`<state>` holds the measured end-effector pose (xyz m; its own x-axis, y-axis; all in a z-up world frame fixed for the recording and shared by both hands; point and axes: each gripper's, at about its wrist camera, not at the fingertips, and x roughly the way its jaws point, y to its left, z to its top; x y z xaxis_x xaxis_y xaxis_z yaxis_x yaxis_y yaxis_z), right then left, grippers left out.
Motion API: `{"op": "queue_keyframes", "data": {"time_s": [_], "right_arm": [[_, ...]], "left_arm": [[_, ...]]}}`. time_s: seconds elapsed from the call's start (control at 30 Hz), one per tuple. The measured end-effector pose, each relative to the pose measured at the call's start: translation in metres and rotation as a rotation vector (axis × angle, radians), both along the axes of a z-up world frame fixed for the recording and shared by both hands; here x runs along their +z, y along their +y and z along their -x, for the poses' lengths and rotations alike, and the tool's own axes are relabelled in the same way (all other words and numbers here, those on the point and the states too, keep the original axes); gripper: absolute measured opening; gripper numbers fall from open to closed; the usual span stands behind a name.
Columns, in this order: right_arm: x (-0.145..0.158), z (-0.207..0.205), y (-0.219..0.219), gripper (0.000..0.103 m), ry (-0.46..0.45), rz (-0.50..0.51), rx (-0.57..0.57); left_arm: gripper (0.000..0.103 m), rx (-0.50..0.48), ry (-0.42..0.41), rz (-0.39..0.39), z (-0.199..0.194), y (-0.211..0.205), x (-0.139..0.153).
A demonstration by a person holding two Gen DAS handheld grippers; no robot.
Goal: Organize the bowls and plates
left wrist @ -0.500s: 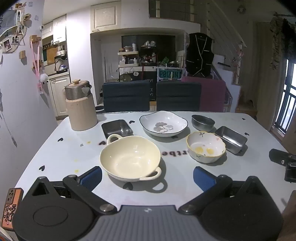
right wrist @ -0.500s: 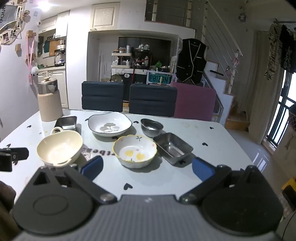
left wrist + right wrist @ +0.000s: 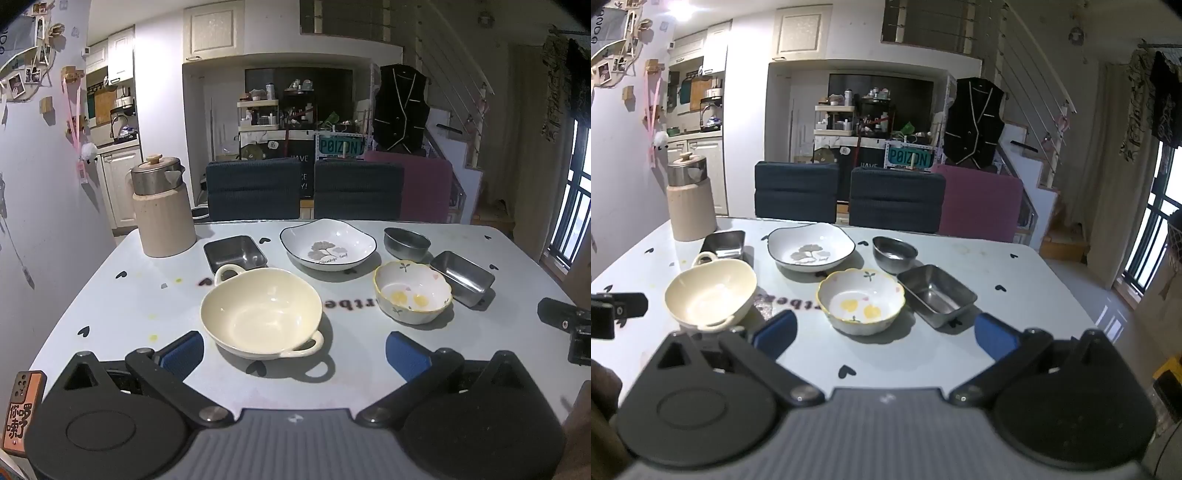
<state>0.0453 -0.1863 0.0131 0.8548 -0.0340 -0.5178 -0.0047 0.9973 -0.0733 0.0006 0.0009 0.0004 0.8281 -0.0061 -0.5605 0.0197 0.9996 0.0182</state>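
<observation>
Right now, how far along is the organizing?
Nothing looks done: the cream bowl, flower bowl, leaf plate and three steel dishes sit apart, unstacked. Nothing in hand: the left tool and right tool are open. All the sorting is left.

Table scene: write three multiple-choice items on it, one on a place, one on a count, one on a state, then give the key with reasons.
1. Where does the beige kettle stand on the table?
A. far left corner
B. the middle
C. near right edge

2. How many metal dishes are out?
A. one
B. three
C. five

3. How are the left gripper and right gripper?
A. both open, holding nothing
B. both shut on bowls
C. one open, one shut

Key:
1 A, it stands at the back left beside the small metal tray.
2 B, that small tray, the round metal bowl and the rectangular metal pan.
3 A, each pair of blue pads is spread wide over bare table.
</observation>
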Motion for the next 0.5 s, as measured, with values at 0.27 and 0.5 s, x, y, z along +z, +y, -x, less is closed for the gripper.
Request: {"op": "queue_keyframes", "data": {"time_s": [0.27, 0.5], "right_arm": [[0.0003, 0.0002, -0.0001, 0.103, 0.001, 0.001, 0.000], [0.0003, 0.0002, -0.0001, 0.103, 0.002, 0.000, -0.001]], "left_arm": [[0.103, 0.000, 0.001, 0.001, 0.0030, 0.0066, -0.0004], [0.103, -0.001, 0.002, 0.001, 0.0026, 0.0058, -0.0002]]}}
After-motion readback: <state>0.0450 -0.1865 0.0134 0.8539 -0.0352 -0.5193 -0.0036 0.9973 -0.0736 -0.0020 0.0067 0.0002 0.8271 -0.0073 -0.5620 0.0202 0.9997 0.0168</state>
